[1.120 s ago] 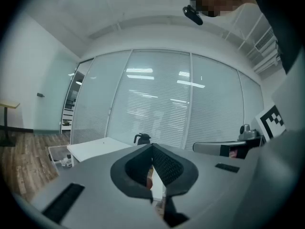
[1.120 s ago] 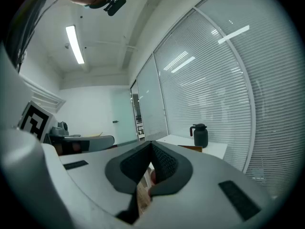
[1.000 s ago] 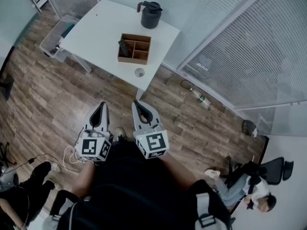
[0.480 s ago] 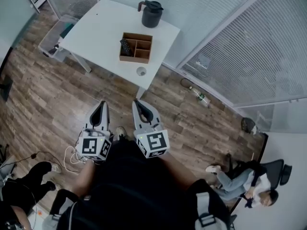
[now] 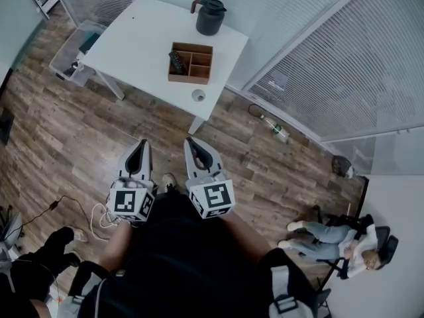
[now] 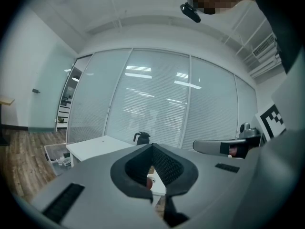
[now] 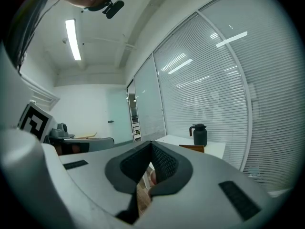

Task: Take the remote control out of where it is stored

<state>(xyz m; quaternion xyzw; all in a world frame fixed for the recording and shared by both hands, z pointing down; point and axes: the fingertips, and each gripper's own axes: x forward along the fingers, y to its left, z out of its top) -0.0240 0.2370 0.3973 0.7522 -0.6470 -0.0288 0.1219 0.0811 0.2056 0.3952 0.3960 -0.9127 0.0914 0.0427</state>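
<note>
A dark remote control stands in the left compartment of a wooden organiser box on the white table, far ahead of me. Both grippers hang low over the wooden floor, well short of the table. My left gripper is shut with nothing in it, and my right gripper beside it is also shut and empty. In the left gripper view the jaws meet in front of the table. From the right gripper, the box shows at a distance.
A black jug stands behind the box, and a small round cup sits near the table's front edge. A clear bin is left of the table. Glass walls with blinds run behind. A bottle and cables lie on the floor; a person sits lower right.
Both grippers stay shut and in place. The view has drifted slightly, so the table sits a little higher. The seated person at lower right has shifted.
</note>
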